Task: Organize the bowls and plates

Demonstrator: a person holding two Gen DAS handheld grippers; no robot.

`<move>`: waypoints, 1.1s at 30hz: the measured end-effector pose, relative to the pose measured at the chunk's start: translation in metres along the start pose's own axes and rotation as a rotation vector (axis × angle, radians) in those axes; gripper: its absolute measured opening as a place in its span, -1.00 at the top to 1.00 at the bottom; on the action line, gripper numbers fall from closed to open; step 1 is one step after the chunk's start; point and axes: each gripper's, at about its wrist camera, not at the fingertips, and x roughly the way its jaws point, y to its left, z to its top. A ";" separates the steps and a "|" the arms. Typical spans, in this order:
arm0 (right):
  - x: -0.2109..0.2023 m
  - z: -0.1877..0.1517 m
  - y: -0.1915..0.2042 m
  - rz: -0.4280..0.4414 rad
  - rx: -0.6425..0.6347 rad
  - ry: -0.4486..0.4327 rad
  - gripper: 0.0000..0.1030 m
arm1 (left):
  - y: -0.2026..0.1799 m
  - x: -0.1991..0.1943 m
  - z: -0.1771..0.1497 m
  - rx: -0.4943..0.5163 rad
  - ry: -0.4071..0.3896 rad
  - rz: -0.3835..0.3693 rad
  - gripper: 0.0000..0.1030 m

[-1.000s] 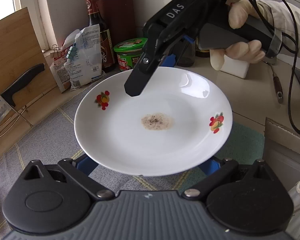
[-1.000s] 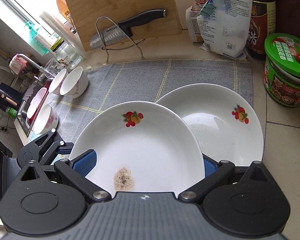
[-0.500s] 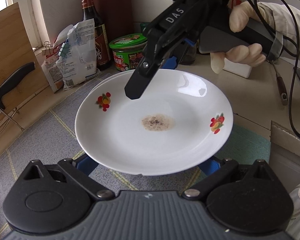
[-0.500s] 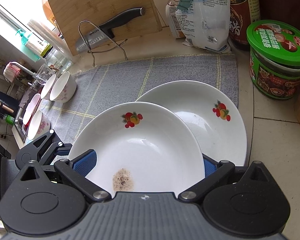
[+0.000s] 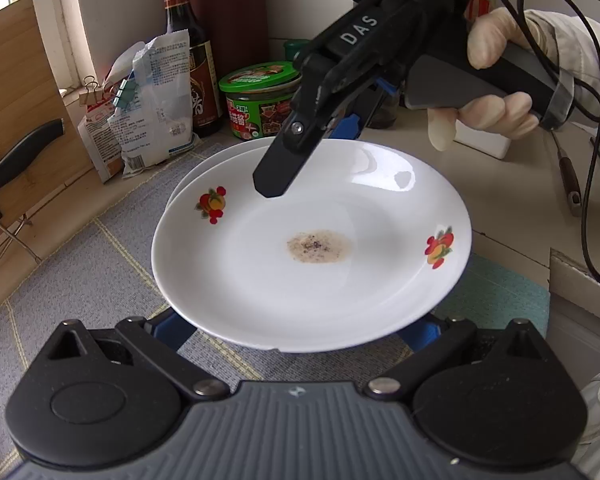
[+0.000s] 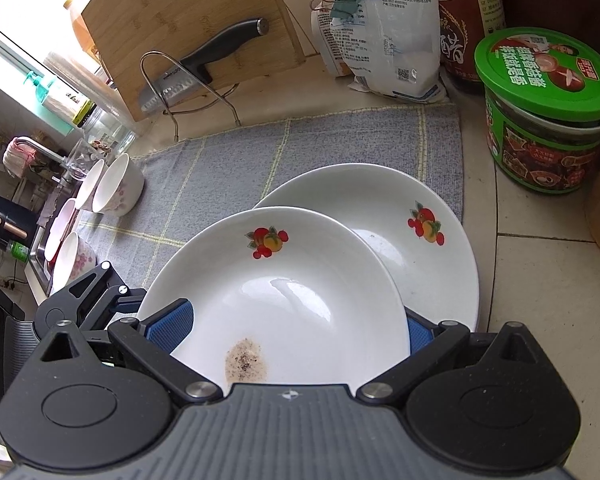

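Note:
A white plate with fruit prints and a brown stain (image 5: pixel 312 240) is held level between both grippers. My left gripper (image 5: pixel 296 332) has its blue pads spread wide under the near rim. My right gripper (image 6: pixel 296 328) also has its pads spread wide at the plate's (image 6: pixel 284 292) sides; one finger (image 5: pixel 288 164) reaches over the far rim in the left wrist view. A second fruit-print plate (image 6: pixel 416 240) lies on the grey cloth (image 6: pixel 260 160) just beyond and partly beneath. Several pink-flowered bowls (image 6: pixel 118 190) stand at the cloth's left edge.
A green-lidded jar (image 6: pixel 544 112), a dark sauce bottle (image 5: pixel 188 60) and a clipped bag (image 6: pixel 384 28) stand behind the plates. A bamboo board with a knife (image 6: pixel 204 68) on a wire rack is at the back left. A sink lies far left.
The held plate has moved with both grippers toward the second plate and now overlaps it more. The jar and bottle look closer.

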 end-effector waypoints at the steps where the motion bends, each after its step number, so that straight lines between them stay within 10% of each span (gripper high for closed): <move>1: 0.000 0.000 0.000 -0.001 0.000 0.000 -1.00 | 0.000 0.000 0.000 0.000 0.000 0.000 -0.98; 33: -0.003 -0.001 -0.010 -0.051 0.063 -0.006 -1.00 | 0.009 0.019 0.007 0.030 0.020 0.017 -0.97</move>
